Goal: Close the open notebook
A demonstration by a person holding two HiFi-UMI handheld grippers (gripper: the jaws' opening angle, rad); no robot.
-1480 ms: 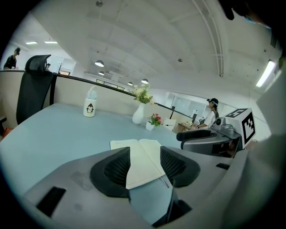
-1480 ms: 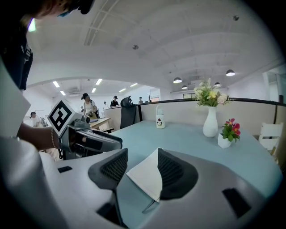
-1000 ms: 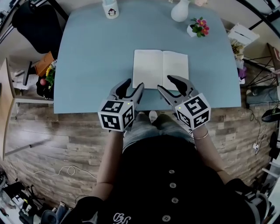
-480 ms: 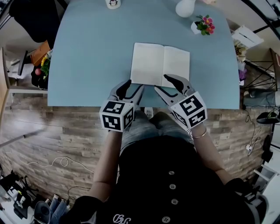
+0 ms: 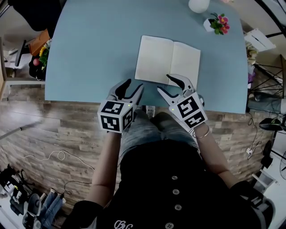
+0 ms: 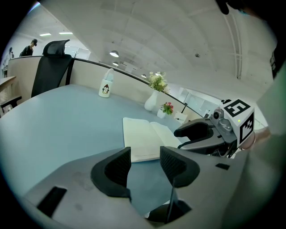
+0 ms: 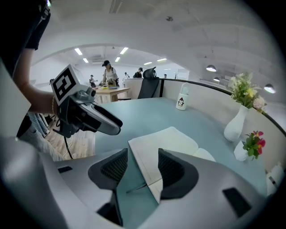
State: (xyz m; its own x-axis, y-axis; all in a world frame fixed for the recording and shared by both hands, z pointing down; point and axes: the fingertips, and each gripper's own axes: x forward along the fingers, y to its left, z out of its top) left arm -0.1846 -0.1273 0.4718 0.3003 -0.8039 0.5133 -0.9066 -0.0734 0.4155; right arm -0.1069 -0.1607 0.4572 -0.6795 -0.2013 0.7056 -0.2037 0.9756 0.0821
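1. Hardly anything has shifted over the last second. Both tongs keep their stations at the desk's (image 5: pixel 89 44) front edge, and the notebook (image 5: pixel 168 61) lies open and flat as it did. Only the head camera's framing has swung.
2. It sits near the middle of the front edge, a little toward the right. Its spine runs from the front edge toward the back, with one blank page spread to each side.
3. The right tongs (image 5: pixel 164 83) are the nearer. Their jaws stand apart with nothing clamped, and in the head view the upper jaw overlaps the right page's near edge. The right gripper view shows that page's near corner (image 7: pixel 165 143) in line with the gap. Whether the paper is actually inside the gap, I cannot tell.
4. The left tongs (image 5: pixel 135 85) also stand apart and hold nothing. They hang just short of the left page's near corner, off the paper, and the left gripper view shows bare desk between the jaws with the notebook (image 6: pixel 145 138) just ahead.
5. Closing probably means lifting one side and swinging it over the spine, and the right page looks best placed for that.
6. Bare desk spreads wide to the left and behind. A white vase (image 5: pixel 199 4) and a small flower pot (image 5: pixel 218 23) stand by the far right corner, well apart from the swing.
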